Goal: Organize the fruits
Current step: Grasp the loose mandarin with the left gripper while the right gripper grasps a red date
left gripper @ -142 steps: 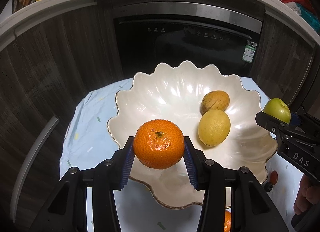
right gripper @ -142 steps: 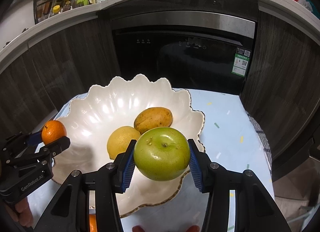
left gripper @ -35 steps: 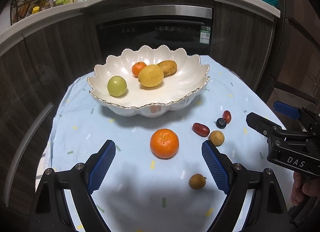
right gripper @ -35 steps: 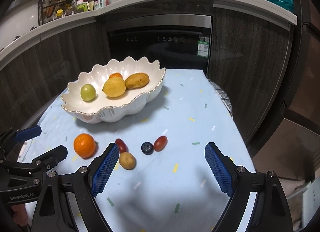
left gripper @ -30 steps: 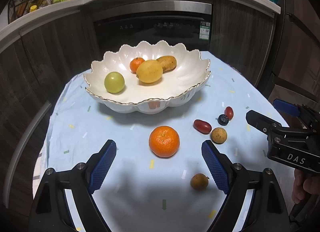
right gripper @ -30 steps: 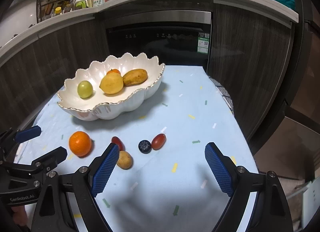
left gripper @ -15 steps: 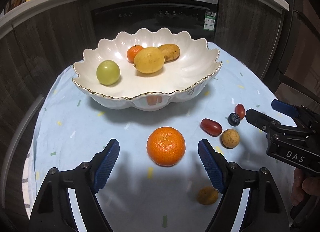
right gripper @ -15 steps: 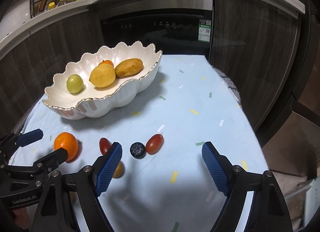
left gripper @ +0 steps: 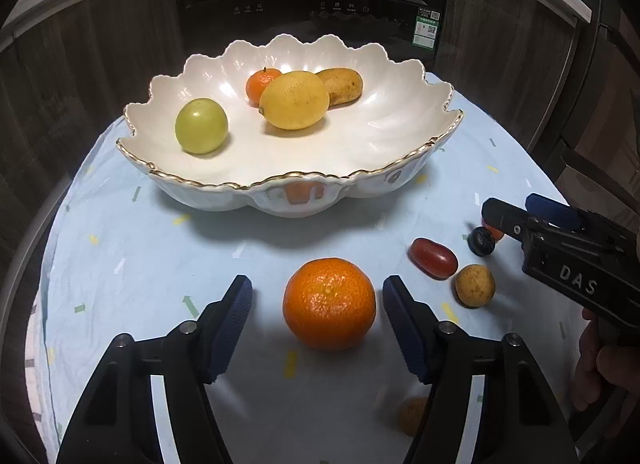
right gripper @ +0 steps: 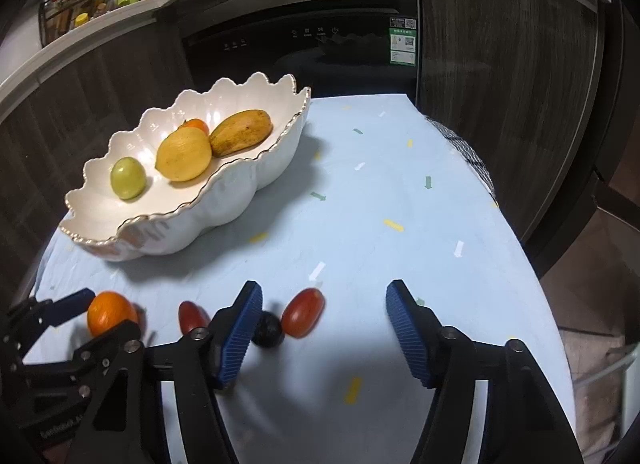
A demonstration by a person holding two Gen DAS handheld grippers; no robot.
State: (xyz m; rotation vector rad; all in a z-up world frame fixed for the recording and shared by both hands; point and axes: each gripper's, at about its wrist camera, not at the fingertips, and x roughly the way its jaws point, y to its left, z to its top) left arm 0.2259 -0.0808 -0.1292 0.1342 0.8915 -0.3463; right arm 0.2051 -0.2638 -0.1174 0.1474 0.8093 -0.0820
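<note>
A white scalloped bowl holds a green apple, a lemon, a small mandarin and a brown mango. My left gripper is open, its pads on either side of an orange mandarin on the cloth, not touching it. My right gripper is open low over the cloth, near a red cherry tomato and a dark blueberry. Another red tomato and a small brown fruit lie between the grippers.
A pale blue cloth with confetti marks covers the round table. A second small brown fruit lies blurred under my left gripper's right finger. A dark oven front and wood cabinets stand behind. The table edge drops off at the right.
Both grippers have moved forward and down toward the table. The left one has closed in around the mandarin; the right one has come down over the tomato and blueberry. Both have narrowed a little.
</note>
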